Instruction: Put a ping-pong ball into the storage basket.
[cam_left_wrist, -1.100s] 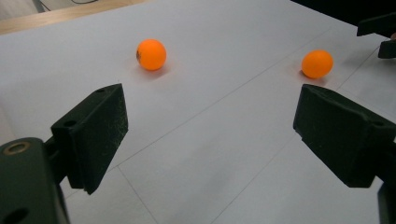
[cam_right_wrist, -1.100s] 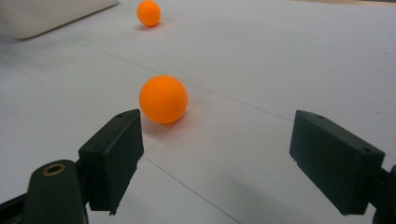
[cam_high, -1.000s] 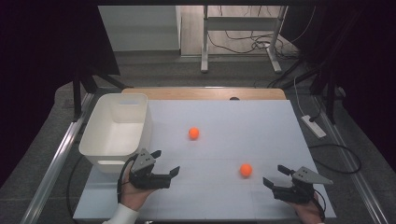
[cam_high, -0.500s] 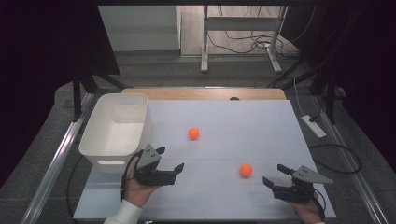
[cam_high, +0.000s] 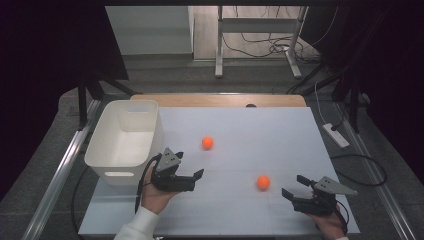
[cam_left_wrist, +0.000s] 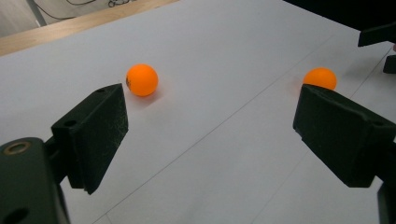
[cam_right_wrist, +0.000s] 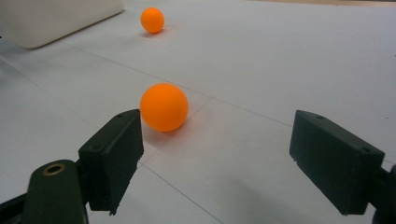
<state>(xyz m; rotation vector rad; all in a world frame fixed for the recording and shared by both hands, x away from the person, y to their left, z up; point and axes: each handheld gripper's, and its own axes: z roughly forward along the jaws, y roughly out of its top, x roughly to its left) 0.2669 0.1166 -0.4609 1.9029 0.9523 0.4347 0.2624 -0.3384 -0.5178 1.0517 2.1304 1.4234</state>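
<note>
Quick status from my end: pretty much nothing is done yet, as far as I can judge. The white surface (cam_high: 280, 145) is the biggest thing here, and it's got the white bin (cam_high: 125, 140) sitting at its left edge, and from the high view the bin looks empty inside. My guess is the job is getting both orange balls into that bin, and both are still out on the surface. The far ball (cam_high: 207, 143) sits just off the bin's right side, and the near ball (cam_high: 263, 182) is closer to me, more toward the middle-right, well apart from the first one. The left gripper (cam_high: 192, 180) hovers just beside the bin's front corner, fingers (cam_left_wrist: 93, 135) spread wide with nothing between them, and in its own view both balls lie ahead. The right gripper (cam_high: 295, 187) is down at the front right, its fingers (cam_right_wrist: 114, 154) also wide apart and empty, with the near ball just ahead of the left one, not touching. So both pickups and both drops are still to go, I'd say.
</note>
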